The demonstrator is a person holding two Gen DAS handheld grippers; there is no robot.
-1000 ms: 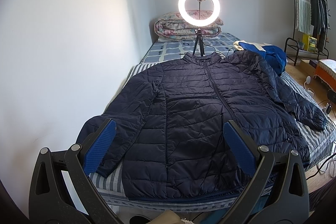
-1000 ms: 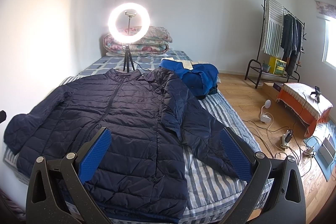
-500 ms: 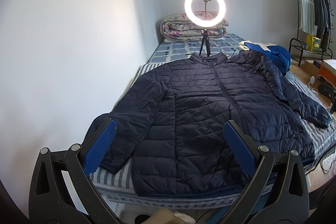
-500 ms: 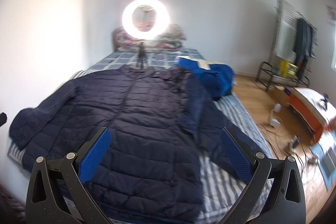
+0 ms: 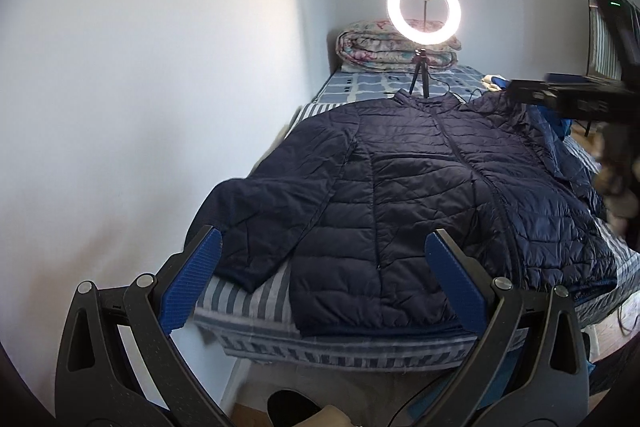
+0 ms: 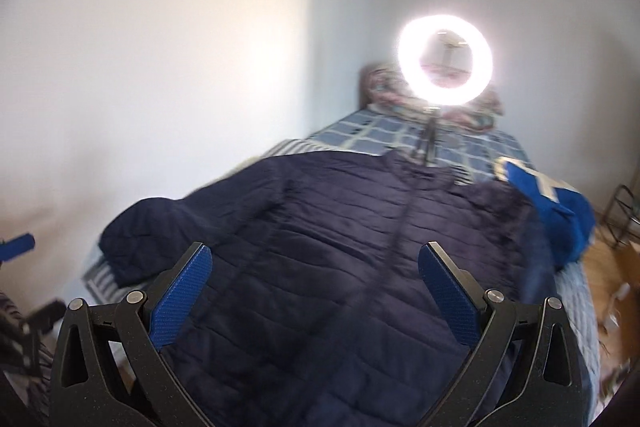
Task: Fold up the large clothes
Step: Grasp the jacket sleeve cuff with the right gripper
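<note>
A dark navy quilted jacket (image 5: 420,195) lies flat and zipped on a striped bed (image 5: 248,303), collar toward the far end, its left sleeve reaching the near left corner. My left gripper (image 5: 320,279) hangs open in front of the bed's foot, above the jacket's hem and left cuff, holding nothing. In the right wrist view the same jacket (image 6: 360,259) fills the middle, blurred by motion. My right gripper (image 6: 314,287) is open over the jacket's lower front, empty. Part of the right gripper's black body (image 5: 576,95) shows at the right edge of the left wrist view.
A lit ring light (image 5: 423,10) on a small tripod stands just behind the collar. Folded floral quilts (image 5: 376,47) lie at the bed's head. A blue folded garment (image 6: 552,215) sits on the bed's right side. A white wall (image 5: 140,87) runs along the left; a wooden floor (image 6: 608,267) lies to the right.
Both grippers have swung left and stayed open. The right one moved fast from the bed's right side toward the jacket's middle, blurring its view; the clothes rack left its frame.
</note>
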